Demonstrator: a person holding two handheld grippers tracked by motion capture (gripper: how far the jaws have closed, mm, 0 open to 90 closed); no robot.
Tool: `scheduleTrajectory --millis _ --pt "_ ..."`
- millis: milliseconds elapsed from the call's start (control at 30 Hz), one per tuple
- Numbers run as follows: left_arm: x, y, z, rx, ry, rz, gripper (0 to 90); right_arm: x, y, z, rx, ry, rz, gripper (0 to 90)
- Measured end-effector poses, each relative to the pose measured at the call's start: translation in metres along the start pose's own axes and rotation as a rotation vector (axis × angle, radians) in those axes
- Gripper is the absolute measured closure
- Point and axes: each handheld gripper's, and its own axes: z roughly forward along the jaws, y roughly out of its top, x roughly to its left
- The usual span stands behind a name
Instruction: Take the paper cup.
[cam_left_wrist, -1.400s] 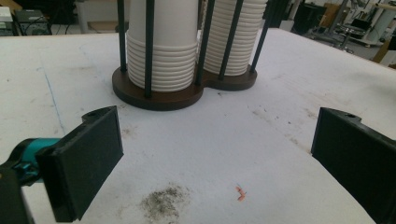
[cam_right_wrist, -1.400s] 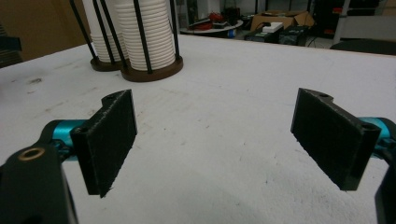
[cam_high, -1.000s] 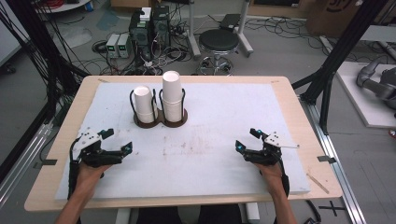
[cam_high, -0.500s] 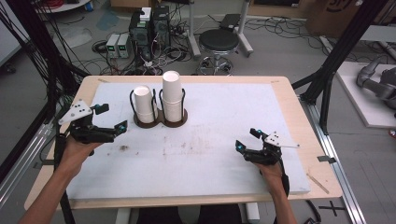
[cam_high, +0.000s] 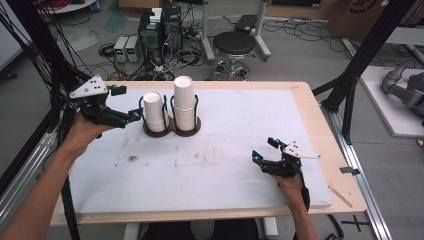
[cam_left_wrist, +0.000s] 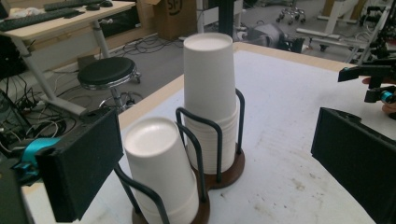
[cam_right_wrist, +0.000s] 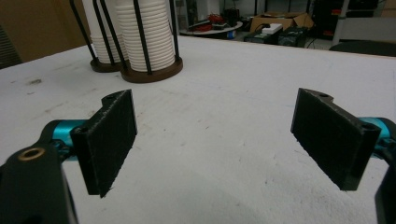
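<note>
While the right gripper (cam_high: 265, 150) rests low, the left gripper (cam_high: 129, 104) hovers beside the cup stacks (cam_high: 172, 104).

Ahead of the left gripper (cam_high: 129, 107), the wire holder (cam_left_wrist: 205, 140) with two cup stacks (cam_left_wrist: 161, 172) blocks passage. Ahead of the right gripper (cam_high: 264, 150), bare table surface (cam_right_wrist: 243, 84).

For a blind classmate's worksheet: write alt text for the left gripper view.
Two stacks of upside-down white paper cups, a short stack and a taller stack, stand in a black wire holder on a white table, framed by the left gripper, its jaws open.
</note>
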Motion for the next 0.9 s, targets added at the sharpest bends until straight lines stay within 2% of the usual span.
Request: scheduleTrajectory --millis 133,167,333,367,400,467,533,600,667,767,900 --pt "0.005 0.017 0.006 0.026 -0.025 0.037 2.0 -0.001 0.0 0.0 -0.001 0.001 0.0 14.8" --pt "0.006 0.021 0.008 0.032 -0.041 0.035 2.0 -0.001 0.0 0.0 -0.001 0.001 0.0 14.8" --pt "0.01 0.04 0.019 0.102 -0.086 0.08 2.0 0.0 0.0 0.0 0.003 0.005 0.005 14.8" --pt "0.01 0.042 0.021 0.101 -0.092 0.087 2.0 -0.001 0.0 0.0 0.001 0.002 0.001 14.8" --pt "0.011 0.045 0.023 0.105 -0.105 0.082 2.0 -0.001 0.0 0.0 0.001 0.001 0.001 14.8" --pt "0.012 0.053 0.03 0.146 -0.124 0.086 2.0 0.0 0.0 0.0 0.004 0.003 0.006 14.8" --pt "0.013 0.057 0.035 0.146 -0.14 0.092 2.0 0.0 0.0 0.0 0.004 0.003 0.005 14.8" --pt "0.014 0.063 0.041 0.18 -0.145 0.103 2.0 0.0 0.0 0.0 0.003 0.003 0.004 14.8" --pt "0.016 0.067 0.047 0.186 -0.165 0.107 2.0 0.0 0.0 0.0 0.0 0.002 0.001 14.8" --pt "0.018 0.075 0.06 0.26 -0.18 0.133 2.0 -0.001 0.0 0.001 0.001 0.004 0.005 14.8" --pt "0.019 0.087 0.074 0.302 -0.207 0.139 2.0 -0.001 0.0 0.001 0.004 0.004 0.005 14.8"
